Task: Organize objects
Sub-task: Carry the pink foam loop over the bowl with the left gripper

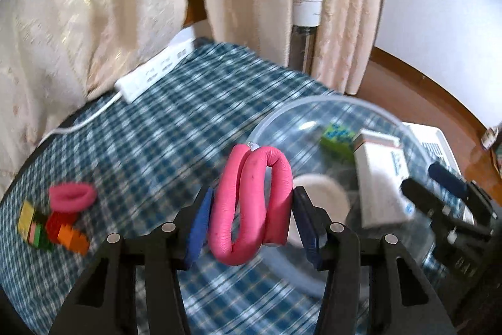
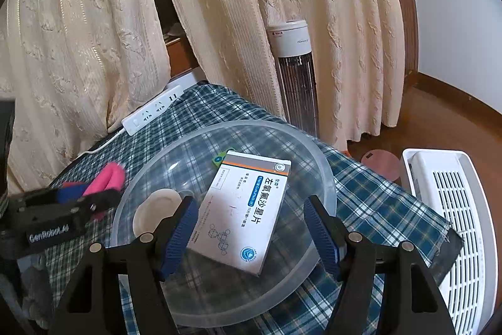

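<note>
Pads of the left gripper (image 1: 251, 215) pinch the folded pink foam roller (image 1: 251, 200) beside the clear bowl (image 2: 326, 178) (presumably its destination), while the right gripper (image 2: 251, 228) hovers open over the boxed tablets (image 2: 244, 209) inside.

One clear round plastic bowl (image 2: 326, 178) sits mid-frame, holding one white cardboard medicine box (image 2: 241, 209), one green toy block (image 2: 218, 158) and one white round disc (image 2: 157, 209). Two pink foam loops: one folded at centre (image 1: 251, 203), one at lower left (image 1: 72, 197). One white power strip (image 1: 153, 71) lies at upper left.
</note>
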